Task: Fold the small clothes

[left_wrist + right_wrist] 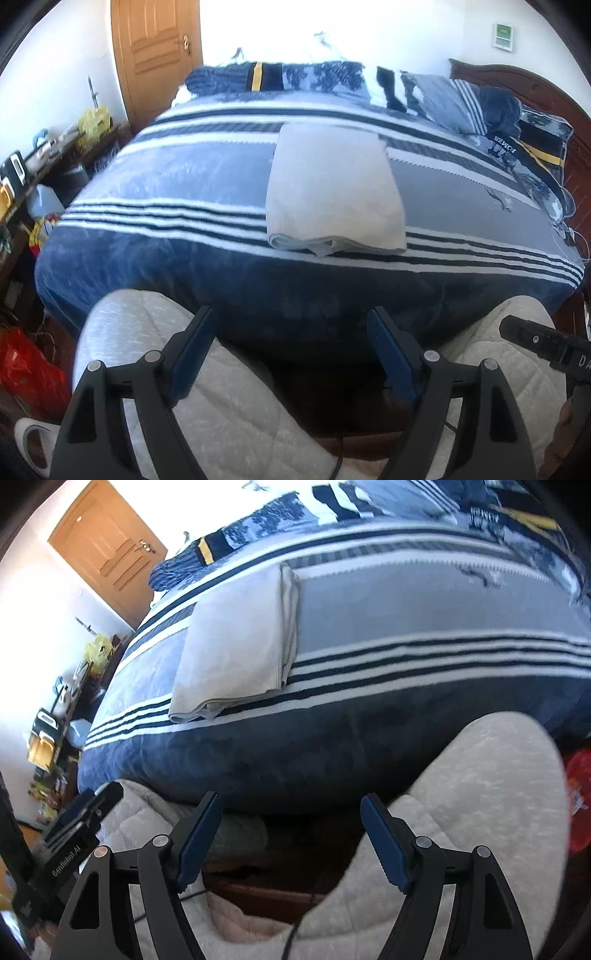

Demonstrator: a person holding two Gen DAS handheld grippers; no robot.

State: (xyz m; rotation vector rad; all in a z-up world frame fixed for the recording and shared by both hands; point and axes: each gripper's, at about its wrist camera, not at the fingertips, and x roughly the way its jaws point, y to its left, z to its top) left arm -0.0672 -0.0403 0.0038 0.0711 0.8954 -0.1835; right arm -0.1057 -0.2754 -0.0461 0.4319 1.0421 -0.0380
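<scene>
A folded cream-white cloth point(332, 192) lies flat on the blue striped bed point(166, 177), its folded edge toward me. It also shows in the right wrist view point(236, 638), left of centre on the bed point(424, 620). My left gripper point(291, 317) is open and empty, held low over the person's knees, well short of the cloth. My right gripper point(290, 805) is open and empty too, below the bed's front edge. The right gripper's body point(546, 347) shows at the right of the left wrist view; the left gripper's body point(74, 830) shows at the left of the right wrist view.
The person's light quilted trousers point(229, 398) fill the foreground. Pillows point(443, 99) and bedding lie at the head by a wooden headboard point(517, 77). A cluttered shelf point(44, 155) and red bag point(29, 373) stand left. A wooden door point(155, 48) is behind.
</scene>
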